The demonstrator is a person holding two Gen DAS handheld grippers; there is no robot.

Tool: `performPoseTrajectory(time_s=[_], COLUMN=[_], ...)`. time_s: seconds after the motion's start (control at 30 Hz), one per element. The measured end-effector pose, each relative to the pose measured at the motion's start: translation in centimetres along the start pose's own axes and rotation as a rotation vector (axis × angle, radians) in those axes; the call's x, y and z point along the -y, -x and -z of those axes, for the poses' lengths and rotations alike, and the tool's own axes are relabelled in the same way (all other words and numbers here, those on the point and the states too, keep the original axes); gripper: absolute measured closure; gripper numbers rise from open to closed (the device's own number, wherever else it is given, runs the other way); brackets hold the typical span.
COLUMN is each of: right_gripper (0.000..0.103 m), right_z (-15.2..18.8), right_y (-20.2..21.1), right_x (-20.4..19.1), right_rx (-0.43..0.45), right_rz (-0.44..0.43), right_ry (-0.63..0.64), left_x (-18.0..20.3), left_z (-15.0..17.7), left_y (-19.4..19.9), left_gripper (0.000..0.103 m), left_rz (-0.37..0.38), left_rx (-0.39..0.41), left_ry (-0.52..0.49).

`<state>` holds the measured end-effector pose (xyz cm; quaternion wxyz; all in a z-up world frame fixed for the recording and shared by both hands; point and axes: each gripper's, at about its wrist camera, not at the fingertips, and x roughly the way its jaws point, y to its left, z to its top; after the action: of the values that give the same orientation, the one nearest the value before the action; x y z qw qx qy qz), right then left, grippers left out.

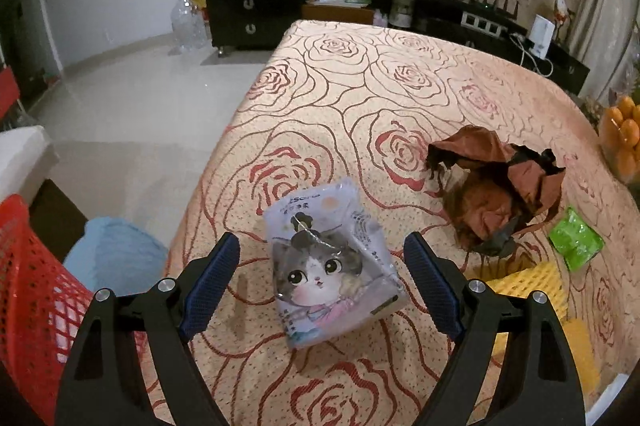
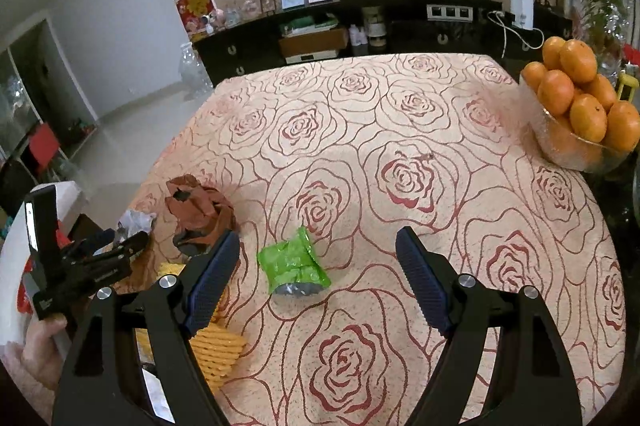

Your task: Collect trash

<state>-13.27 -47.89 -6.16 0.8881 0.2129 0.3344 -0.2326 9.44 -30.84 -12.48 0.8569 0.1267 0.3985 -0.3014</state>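
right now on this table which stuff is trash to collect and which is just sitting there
Trash to collect:
- cat-print wrapper, between the open left tongs
- green wrapper, ahead of the open right tongs
- crumpled brown paper
- yellow foam net

Just sitting there:
- bowl of oranges
- rose tablecloth
- red basket, possibly the bin

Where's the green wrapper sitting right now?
In the right wrist view, the green wrapper lies on the rose-patterned tablecloth, loose between the open fingers of the right hand-held gripper, with the crumpled brown paper to its left.
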Motion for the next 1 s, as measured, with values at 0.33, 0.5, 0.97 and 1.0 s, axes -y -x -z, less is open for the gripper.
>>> performPoseTrajectory(time_s=[0.33,0.5,0.97,1.0], right_gripper=[0.025,0.025,0.025,0.026], right_z=[0.3,0.3,1.5,1.6], right_y=[-1.1,-1.6,-6.5,-6.8], right_x=[-0.1,0.5,-1.5,-1.9], right_rx=[-0.020,-0.022,-0.105,-0.110], right_rz=[-0.002,0.014,0.028,0.031], right_ry=[-0.001,-0.011,0.101,0.124], left_x=[-0.2,-0.3,-2.5,-2.6], left_z=[0.5,1.0,0.6,0.5], left_y=[0.3,1.5,6.7,6.8], left_gripper=[0.061,0.064,0.064,0.064], left_rz=[0.069,0.088,0.071,0.067], left_rx=[0.008,0.018,0.119,0.120], left_ry=[0.009,0.009,0.037,0.037])
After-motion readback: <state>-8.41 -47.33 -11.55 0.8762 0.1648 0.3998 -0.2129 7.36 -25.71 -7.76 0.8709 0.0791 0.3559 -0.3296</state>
